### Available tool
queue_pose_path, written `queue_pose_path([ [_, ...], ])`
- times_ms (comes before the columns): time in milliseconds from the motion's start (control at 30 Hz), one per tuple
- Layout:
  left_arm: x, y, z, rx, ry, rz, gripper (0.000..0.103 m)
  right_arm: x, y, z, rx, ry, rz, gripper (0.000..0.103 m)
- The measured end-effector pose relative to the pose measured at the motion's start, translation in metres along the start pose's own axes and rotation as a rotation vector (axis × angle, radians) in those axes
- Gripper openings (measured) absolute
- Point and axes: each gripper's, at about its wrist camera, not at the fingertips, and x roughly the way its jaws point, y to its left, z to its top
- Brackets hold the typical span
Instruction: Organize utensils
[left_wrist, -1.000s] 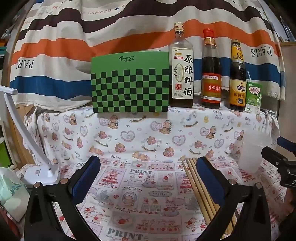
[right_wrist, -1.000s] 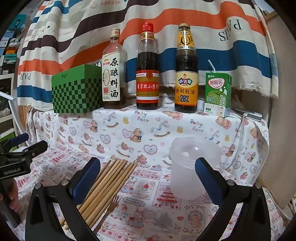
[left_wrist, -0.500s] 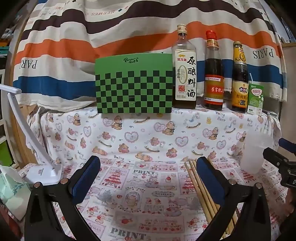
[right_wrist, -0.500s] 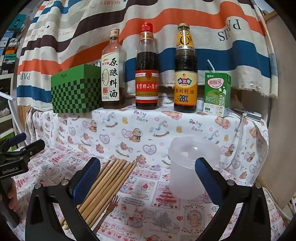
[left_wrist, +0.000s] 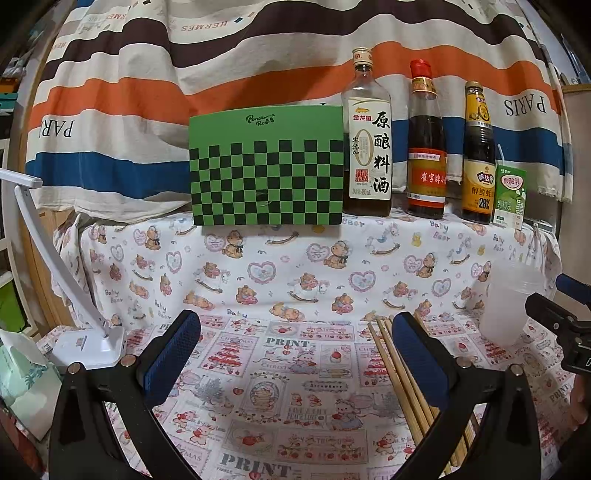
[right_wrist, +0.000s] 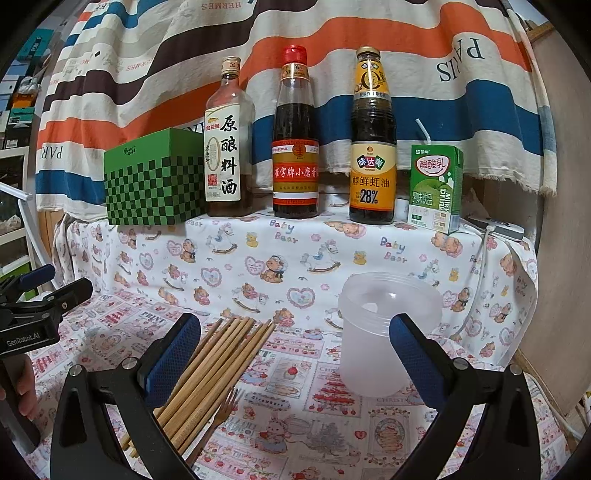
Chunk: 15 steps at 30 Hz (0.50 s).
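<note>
chopsticks (right_wrist: 207, 373): flat on counter (right_wrist: 314, 424), long axis running away, at left pad of right tongs (right_wrist: 295, 358)
cup (right_wrist: 384, 332): upright, just right
left tongs (left_wrist: 295, 354): spread, empty, farther
right tongs: spread, empty, nearer

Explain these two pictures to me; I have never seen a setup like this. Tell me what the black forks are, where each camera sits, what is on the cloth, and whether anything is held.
No robot here: a person holds a two-finger gripper in each hand, with a camera on each looking forward along its fingers. One picture is from the left gripper, the other from the right gripper. Both are open and hold nothing. On the printed cloth lie bamboo chopsticks and a small fork, beside an upright, empty translucent cup. Behind, on a raised ledge, stand a green checkered box, three bottles and a milk carton.
</note>
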Motion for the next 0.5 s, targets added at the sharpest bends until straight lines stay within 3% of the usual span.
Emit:
queue_pose_path([
  [500,-0.0008,-0.0004,-0.0015,-0.003,-0.003,0.001,0.103,-0.0004,-0.0003,-0.0003,0.001,0.0,-0.001,0.103],
])
